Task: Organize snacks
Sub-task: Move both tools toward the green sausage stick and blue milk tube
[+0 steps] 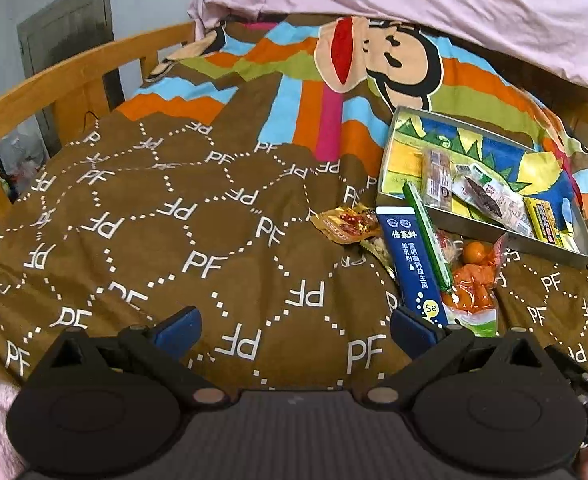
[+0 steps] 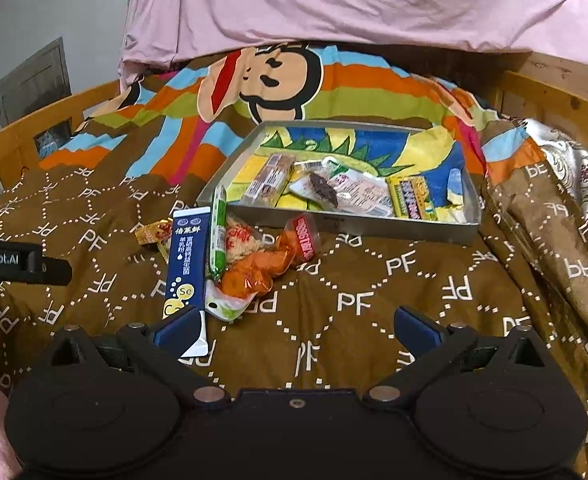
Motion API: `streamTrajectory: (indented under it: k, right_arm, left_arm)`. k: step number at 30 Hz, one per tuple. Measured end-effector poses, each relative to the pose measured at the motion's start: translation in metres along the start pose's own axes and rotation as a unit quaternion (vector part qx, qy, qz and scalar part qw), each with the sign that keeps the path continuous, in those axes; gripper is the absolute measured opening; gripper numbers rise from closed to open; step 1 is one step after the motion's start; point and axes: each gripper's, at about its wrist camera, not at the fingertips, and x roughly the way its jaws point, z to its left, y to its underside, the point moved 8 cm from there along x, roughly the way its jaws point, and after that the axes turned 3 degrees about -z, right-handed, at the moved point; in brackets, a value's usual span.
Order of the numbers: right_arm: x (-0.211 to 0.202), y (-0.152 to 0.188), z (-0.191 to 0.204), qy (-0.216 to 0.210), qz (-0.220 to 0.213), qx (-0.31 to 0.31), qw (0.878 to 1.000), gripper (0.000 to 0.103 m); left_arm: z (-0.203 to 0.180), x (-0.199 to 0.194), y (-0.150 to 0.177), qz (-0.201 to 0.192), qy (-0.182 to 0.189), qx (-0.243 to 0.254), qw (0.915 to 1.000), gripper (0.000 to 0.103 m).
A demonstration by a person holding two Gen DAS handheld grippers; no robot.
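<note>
Nearest: left claw (image 1: 296, 330), blue-padded fingers spread wide, nothing between them, hovering over the brown "PF" bedspread (image 1: 174, 240). Right claw (image 2: 296, 330), likewise spread wide and empty, above the same bedspread (image 2: 374, 300).

Middle, loose snacks lying on the bedspread in a touching cluster just in front of the tray:
- blue stick pack (image 1: 408, 264) (image 2: 188, 256), its near end beside one right-claw finger (image 2: 176, 330);
- green sausage stick (image 1: 428, 236) (image 2: 218, 232), one end propped on the tray's near corner;
- orange snack bag (image 1: 474, 280) (image 2: 262, 268);
- small red-and-gold packet (image 1: 346, 224) (image 2: 154, 232).

Beyond: metal tray (image 1: 474, 228) (image 2: 354, 222), colourful lining, holding several wrapped snacks side by side, among them a yellow packet (image 1: 544, 222) (image 2: 412, 198).

Farthest: wooden bed rail (image 1: 54, 76), pink sheet (image 2: 354, 4).
</note>
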Motion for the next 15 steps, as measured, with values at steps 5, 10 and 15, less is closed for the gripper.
streamTrajectory:
  k: [5,10,15]
  right_arm:
    - [0.008,0.004,0.003,-0.007,0.018,-0.001,1.000,0.102]
    - [0.014,0.009,0.008,-0.012,0.035,-0.007,0.999,0.102]
    - [0.021,0.013,0.012,-0.020,0.049,-0.012,0.999,0.102]
  left_arm:
    - [0.003,0.012,-0.009,0.028,0.008,0.013,0.9995,0.102]
    - [0.007,0.023,-0.020,0.032,0.002,0.066,0.9973,0.102]
    - [0.007,0.042,-0.034,0.042,0.025,0.099,0.9938,0.102]
